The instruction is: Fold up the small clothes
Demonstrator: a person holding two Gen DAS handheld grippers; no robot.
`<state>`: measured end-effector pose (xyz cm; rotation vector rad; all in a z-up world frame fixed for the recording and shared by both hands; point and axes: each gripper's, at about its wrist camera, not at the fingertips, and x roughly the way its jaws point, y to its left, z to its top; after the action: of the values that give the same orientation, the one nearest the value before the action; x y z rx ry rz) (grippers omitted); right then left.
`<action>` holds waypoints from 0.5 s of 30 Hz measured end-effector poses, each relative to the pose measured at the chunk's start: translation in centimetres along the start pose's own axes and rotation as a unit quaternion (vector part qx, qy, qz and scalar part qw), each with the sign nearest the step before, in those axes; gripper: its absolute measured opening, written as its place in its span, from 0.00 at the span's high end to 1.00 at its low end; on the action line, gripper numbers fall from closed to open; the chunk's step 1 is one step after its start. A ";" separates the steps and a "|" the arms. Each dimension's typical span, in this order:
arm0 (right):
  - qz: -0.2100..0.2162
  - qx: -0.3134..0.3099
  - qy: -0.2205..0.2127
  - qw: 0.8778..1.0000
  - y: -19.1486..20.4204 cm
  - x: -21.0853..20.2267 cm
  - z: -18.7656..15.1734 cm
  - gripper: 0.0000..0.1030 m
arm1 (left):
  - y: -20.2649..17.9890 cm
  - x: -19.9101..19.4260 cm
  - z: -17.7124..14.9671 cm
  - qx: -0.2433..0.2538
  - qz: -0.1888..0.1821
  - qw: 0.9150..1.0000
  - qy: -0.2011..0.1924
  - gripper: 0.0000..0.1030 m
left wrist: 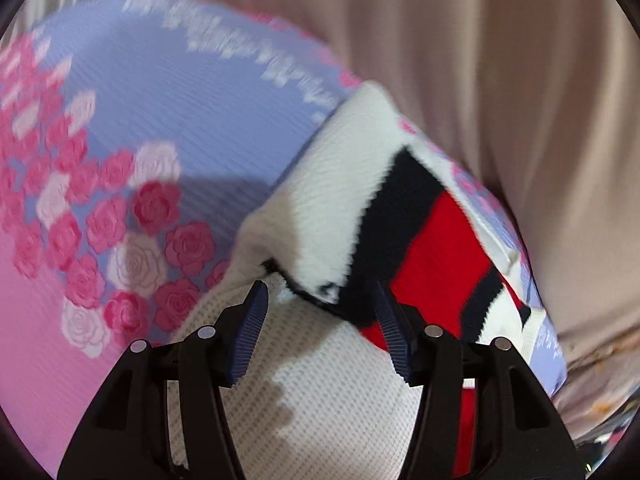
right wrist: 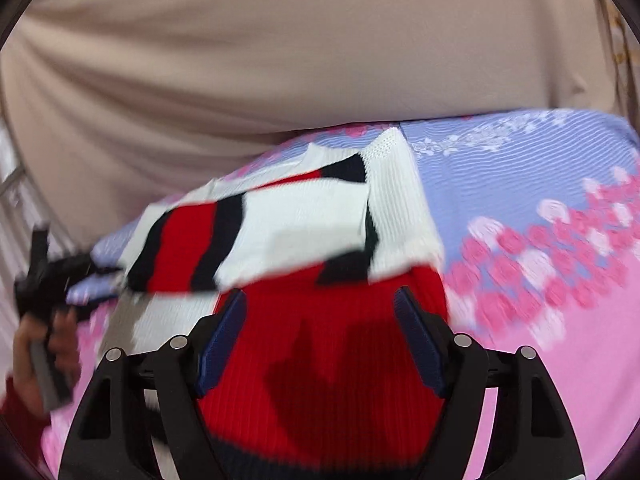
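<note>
1. Left wrist view: left gripper (left wrist: 320, 300) has its blue ribbed fingers (left wrist: 250, 336) spread apart, nothing pinched. Between them lies the white waffle-knit part of a knit sweater (left wrist: 320, 208), white with black and red stripes.
2. Sweater sits partly folded on a bedsheet (left wrist: 132, 92), lilac and pink with rose print. White script runs along the sheet's far edge; too blurred to read.
3. Right wrist view: right gripper (right wrist: 320, 312) fingers (right wrist: 420, 340) also released, over the sweater's (right wrist: 304, 220) red panel; contact with the cloth cannot be told.
4. Beige curtain (right wrist: 280, 48) hangs behind the bed.
5. Left gripper (right wrist: 44, 272) appears at the sweater's left edge, blurred, held by a hand (right wrist: 44, 344).
</note>
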<state>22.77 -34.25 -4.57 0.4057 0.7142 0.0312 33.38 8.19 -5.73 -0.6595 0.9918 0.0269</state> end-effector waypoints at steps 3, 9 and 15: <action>-0.005 0.043 0.015 0.999 -1.2 4.0 2.0 0.35 | 0.6 0.3 -0.4 -0.018 -0.001 1.000 -0.003 0.51; 0.003 0.081 0.041 0.996 -0.5 8.2 3.7 0.90 | 0.7 -0.2 0.4 0.000 0.015 0.999 -0.030 0.93; 0.000 0.033 -0.035 0.999 0.3 5.1 4.8 0.92 | 2.3 -0.8 0.6 0.014 0.050 0.997 -0.057 0.93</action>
<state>29.76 -34.82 -4.47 0.4682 0.6484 -0.0071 32.67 10.62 -6.04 -0.5763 0.9126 0.1370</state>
